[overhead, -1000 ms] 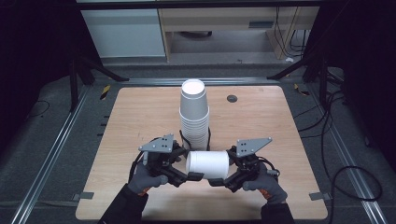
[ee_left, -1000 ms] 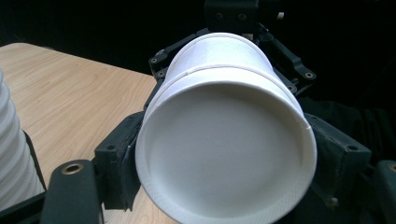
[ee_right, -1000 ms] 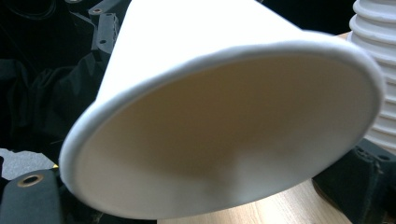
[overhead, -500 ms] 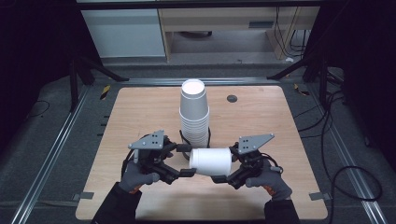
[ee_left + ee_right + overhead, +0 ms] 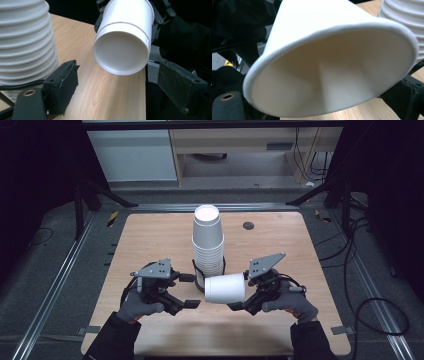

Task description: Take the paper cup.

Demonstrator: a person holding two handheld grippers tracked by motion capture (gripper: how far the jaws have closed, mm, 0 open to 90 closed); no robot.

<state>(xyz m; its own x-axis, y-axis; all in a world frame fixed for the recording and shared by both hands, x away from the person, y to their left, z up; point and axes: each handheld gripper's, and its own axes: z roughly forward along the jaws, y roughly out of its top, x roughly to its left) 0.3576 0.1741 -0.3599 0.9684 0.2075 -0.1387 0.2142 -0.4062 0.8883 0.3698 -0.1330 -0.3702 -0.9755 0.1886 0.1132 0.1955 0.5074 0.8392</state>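
Standing on pale wood table (image 5: 150, 235), cup stack (image 5: 208, 240); dark surrounding room.

Overall light: the high view is bright on the tabletop (image 5: 150, 235) and dim all around it, the floor and room edges falling to near black.
Light source: seems overhead; shadows under the hands are short and soft.
Glare: the white cup stack (image 5: 208, 237) and the single cup (image 5: 226, 288) are almost blown out, with little surface detail.
Sharpness, high view: soft and slightly grainy.
Left gripper view: cup base (image 5: 121, 51) and wood grain crisp; dark corners lose detail.
Right gripper view: the cup rim (image 5: 332, 32) is very close, blurred and stretched.
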